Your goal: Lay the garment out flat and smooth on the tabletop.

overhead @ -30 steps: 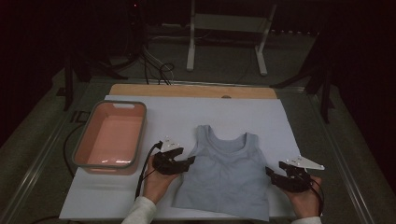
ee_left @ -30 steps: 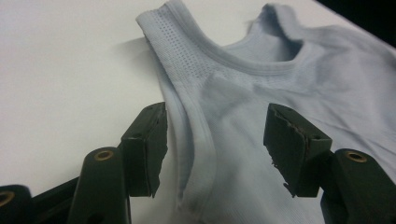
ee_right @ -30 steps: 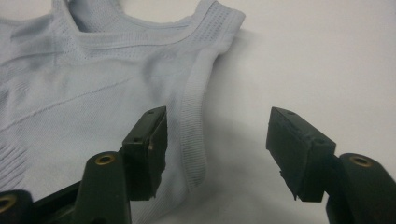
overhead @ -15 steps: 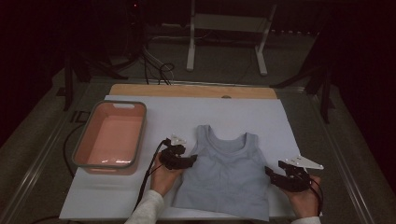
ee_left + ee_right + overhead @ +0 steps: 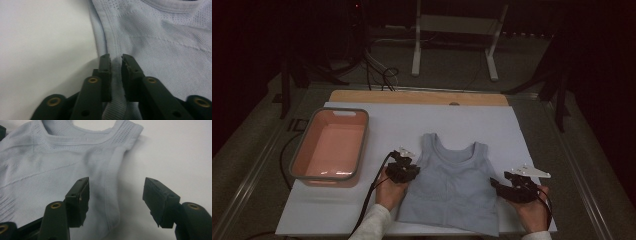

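A pale blue tank top point(image 5: 451, 186) lies flat on the white sheet point(image 5: 412, 125), neck toward the far side. My left gripper point(image 5: 408, 170) sits at the top's left armhole edge; its jaws have just been closing and now pinch the hem of the tank top point(image 5: 160, 42) between the pads point(image 5: 105, 67). My right gripper point(image 5: 502, 187) rests at the top's right side edge, open, its jaws straddling the side seam of the tank top point(image 5: 50, 170) without touching it.
A pink tub point(image 5: 331, 147) with a grey rim stands on the left of the sheet. A wooden strip point(image 5: 417, 97) runs along the far edge. Beyond it a metal stand point(image 5: 452, 30) and cables point(image 5: 377, 70) sit in the dark.
The left gripper has moved a little right and down onto the tank top's left edge and has closed on the hem. The right gripper has kept still.
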Demonstrator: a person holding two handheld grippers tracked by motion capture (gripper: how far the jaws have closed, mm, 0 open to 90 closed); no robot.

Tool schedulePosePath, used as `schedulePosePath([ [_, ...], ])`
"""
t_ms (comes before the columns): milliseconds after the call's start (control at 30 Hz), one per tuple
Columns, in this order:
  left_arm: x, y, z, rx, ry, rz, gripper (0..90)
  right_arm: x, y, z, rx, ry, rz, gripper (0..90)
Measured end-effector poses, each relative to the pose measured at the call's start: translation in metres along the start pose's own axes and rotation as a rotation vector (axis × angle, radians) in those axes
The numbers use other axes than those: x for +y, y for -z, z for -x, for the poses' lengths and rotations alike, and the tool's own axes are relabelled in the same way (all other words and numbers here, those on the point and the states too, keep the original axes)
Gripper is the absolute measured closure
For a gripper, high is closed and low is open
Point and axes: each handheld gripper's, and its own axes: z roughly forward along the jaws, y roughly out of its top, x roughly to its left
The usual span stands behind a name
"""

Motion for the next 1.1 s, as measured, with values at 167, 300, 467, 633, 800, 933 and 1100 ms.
schedulePosePath([
  [167, -0.001, 0.003, -0.001, 0.007, -0.003, 0.012, 87.4, 0.002, -0.008, -0.002, 0.014, 0.009, -0.025, 41.8],
  [300, -0.003, 0.008, -0.005, 0.007, 0.01, 0.023, 87.9, 0.003, -0.012, -0.002, 0.036, 0.012, -0.046, 50.5],
  [467, -0.006, 0.014, -0.01, 0.009, 0.027, 0.032, 88.0, 0.008, -0.018, -0.004, 0.046, 0.04, -0.076, 78.9],
  [633, -0.01, 0.015, -0.009, -0.01, 0.037, 0.037, 88.0, 0.015, -0.02, -0.004, 0.019, 0.073, -0.075, 86.5],
  [800, -0.011, 0.015, -0.005, -0.032, 0.036, 0.044, 87.8, 0.019, -0.019, -0.001, -0.052, 0.105, -0.05, 87.4],
  [933, -0.012, 0.016, -0.001, -0.062, 0.057, 0.058, 87.7, 0.02, -0.017, 0.001, -0.072, 0.103, -0.031, 87.4],
  [1100, -0.011, 0.017, 0.006, -0.091, 0.053, 0.072, 87.2, 0.019, -0.016, 0.007, -0.104, 0.082, -0.013, 87.4],
])
